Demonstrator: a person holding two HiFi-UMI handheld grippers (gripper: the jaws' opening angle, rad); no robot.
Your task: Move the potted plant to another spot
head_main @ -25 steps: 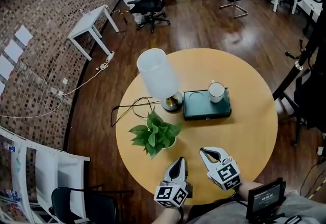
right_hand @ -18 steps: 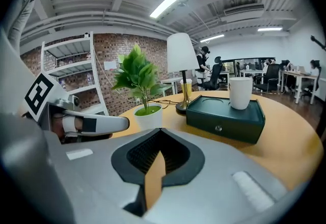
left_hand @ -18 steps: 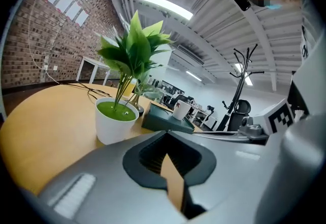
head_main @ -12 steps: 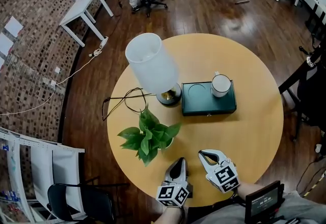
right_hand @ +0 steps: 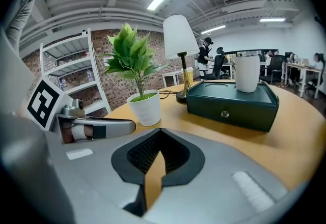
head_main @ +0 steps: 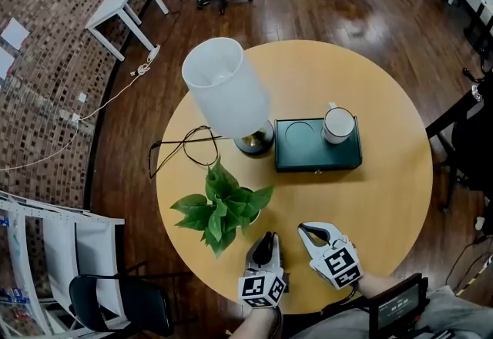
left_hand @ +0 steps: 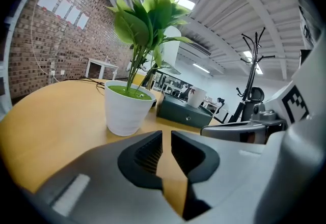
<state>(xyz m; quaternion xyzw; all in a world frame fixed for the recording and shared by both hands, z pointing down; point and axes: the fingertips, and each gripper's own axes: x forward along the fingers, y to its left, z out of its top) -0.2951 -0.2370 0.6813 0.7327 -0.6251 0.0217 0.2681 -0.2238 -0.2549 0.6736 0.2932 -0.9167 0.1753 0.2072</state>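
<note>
- Cable [head_main: 185, 151]: a black loop at 9 o'clock on the round table [head_main: 385, 206], running from the lamp side off over the rim. I read it as slack lead, and the pot should stay off it.
- Potted plant [head_main: 223, 210]: the white pot stands upright at 8 o'clock, near the rim, with some leaves reaching out over the edge. Nothing touches it, so I judge the move not begun.
- Lamp [head_main: 231, 95]: its base is at 10 o'clock, just beyond the plant. That way is closed.
- Left gripper [head_main: 265, 241]: at the 6 o'clock rim, aimed toward 11 at the pot, near it but apart. Its jaws have just been opening to a narrow slit, with nothing between them. Presumably it is readying for the pot wall.
- Right gripper [head_main: 303, 229]: just beside the left one, jaws closed tip to tip and empty. I take it as the spare hand.
- Green box [head_main: 317, 146]: just past centre toward 1 o'clock, with a mug [head_main: 337, 125] on its far right corner.
- Open room: the tabletop is bare from 3 to 5 o'clock and along 12. My pick is 4 o'clock, well inside the edge.
</note>
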